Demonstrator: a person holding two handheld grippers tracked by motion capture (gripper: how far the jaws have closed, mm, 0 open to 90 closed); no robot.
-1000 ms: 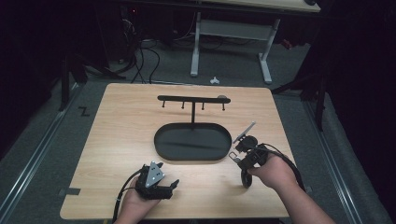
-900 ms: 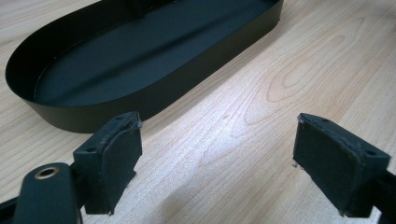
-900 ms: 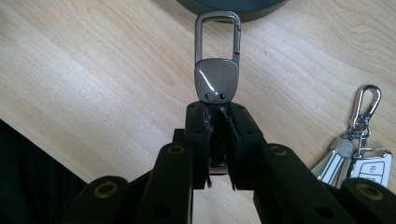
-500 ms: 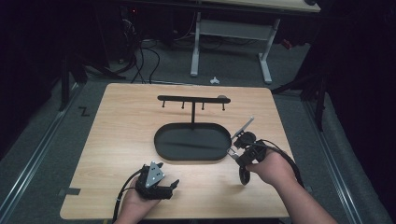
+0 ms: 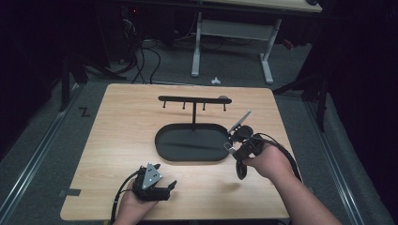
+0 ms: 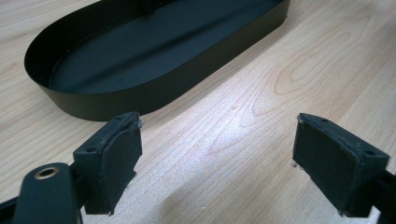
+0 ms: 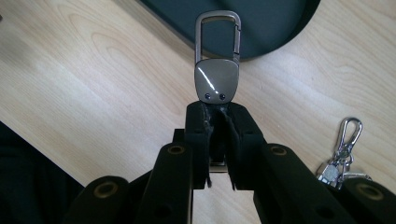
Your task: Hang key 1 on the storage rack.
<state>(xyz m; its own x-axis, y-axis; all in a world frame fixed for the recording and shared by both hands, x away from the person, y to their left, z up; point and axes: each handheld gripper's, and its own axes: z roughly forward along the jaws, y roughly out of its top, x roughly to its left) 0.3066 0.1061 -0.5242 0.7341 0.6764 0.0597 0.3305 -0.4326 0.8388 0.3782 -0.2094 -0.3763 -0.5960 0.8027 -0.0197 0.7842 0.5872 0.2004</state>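
Right now the right tongs (image 7: 215, 116) pinch a metal carabiner keychain (image 7: 217, 70) just above the desk (image 5: 122, 131), beside the black oval tray (image 5: 190, 157); the left tongs (image 6: 219, 161) rest spread wide, holding nothing

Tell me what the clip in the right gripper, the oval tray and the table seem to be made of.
Keychain clip: apparently metal, grey, polished; a bright glint crosses its plate. Oval tray: thin, matte black wall, probably painted sheet metal, possibly plastic. Table: pale wood or wood-look laminate, with visible grain rings.
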